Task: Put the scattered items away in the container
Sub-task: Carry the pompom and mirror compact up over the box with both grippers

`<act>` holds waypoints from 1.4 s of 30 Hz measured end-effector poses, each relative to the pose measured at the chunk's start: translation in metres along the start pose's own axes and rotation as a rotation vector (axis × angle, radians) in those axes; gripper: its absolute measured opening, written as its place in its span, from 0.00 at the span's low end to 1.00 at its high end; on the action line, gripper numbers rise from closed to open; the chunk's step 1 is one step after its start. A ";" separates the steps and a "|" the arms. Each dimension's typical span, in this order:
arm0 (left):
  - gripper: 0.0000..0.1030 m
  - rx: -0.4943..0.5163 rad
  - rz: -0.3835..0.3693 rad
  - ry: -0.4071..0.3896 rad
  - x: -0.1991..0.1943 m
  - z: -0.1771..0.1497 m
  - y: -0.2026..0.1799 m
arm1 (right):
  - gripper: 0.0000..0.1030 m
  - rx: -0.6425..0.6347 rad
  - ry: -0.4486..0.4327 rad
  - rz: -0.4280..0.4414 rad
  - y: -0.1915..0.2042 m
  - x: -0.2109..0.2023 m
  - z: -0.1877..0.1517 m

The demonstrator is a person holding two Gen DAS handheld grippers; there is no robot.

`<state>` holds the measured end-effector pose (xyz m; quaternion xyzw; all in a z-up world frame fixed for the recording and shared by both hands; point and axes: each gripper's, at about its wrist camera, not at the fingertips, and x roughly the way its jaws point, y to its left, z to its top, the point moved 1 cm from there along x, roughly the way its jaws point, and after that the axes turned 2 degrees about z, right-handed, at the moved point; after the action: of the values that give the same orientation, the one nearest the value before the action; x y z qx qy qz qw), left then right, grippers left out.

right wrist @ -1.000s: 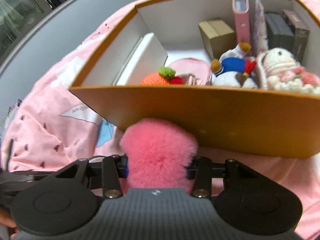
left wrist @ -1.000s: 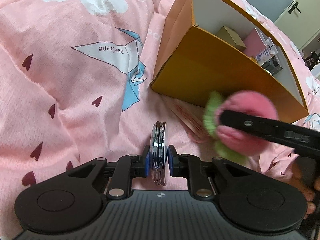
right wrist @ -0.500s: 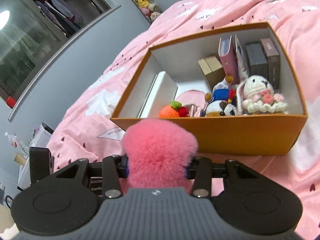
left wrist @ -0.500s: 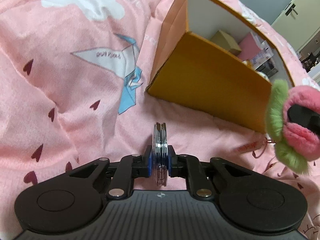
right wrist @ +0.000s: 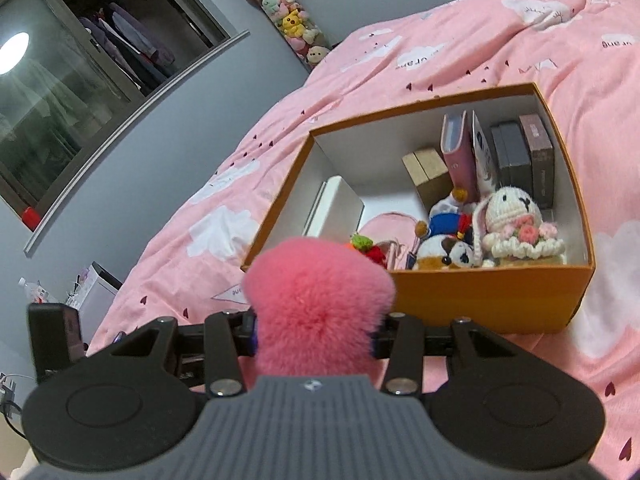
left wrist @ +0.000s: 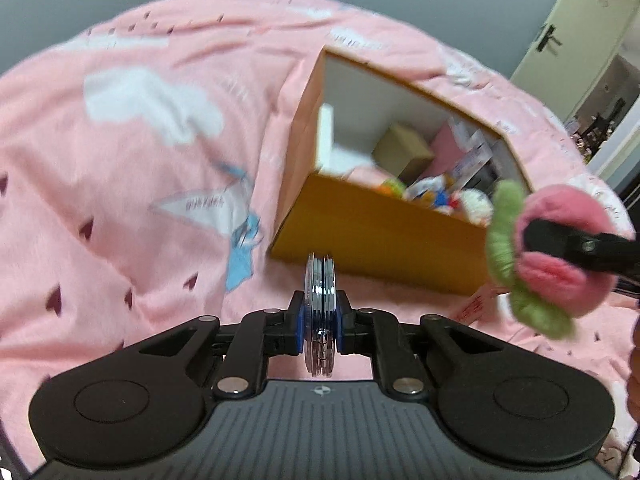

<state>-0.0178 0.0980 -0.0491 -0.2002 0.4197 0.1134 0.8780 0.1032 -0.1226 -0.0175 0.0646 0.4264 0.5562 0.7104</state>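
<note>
Left wrist view: left tool (left wrist: 320, 318) clamped tight on a thin shiny disc stack (left wrist: 319, 304), gripped edge-on so the flat faces sit against the pads, probably the steadiest hold for something this slim. It is held clear above the pink bedspread (left wrist: 120, 208), angled down, short of the orange box (left wrist: 380, 240). Right tool (right wrist: 314, 334) is squeezed on a pink fluffy plush (right wrist: 320, 300); jaws sit fairly wide because the fur is bulky. Plush has a green frill (left wrist: 505, 220) seen from the left side. It points down toward the box's near wall (right wrist: 480, 300). Box already holds books (right wrist: 516, 156), a crochet bunny (right wrist: 512, 216), other toys; free floor looks to be at its left half.
</note>
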 end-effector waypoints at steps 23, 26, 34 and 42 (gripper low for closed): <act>0.15 0.075 -0.129 -0.202 -0.019 0.082 -0.049 | 0.46 -0.145 -0.153 0.015 0.034 -0.003 0.068; 0.15 0.078 -0.122 -0.197 -0.008 0.089 -0.050 | 0.46 -0.158 -0.163 0.002 0.033 0.004 0.077; 0.15 0.093 -0.071 -0.196 0.017 0.111 -0.041 | 0.46 -0.122 -0.151 -0.012 0.018 0.037 0.101; 0.15 0.133 -0.044 -0.180 0.039 0.124 -0.041 | 0.46 -0.084 -0.079 -0.059 -0.009 0.094 0.115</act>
<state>0.1068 0.1182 0.0010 -0.1397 0.3411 0.0837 0.9258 0.1899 -0.0027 -0.0007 0.0441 0.3761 0.5495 0.7447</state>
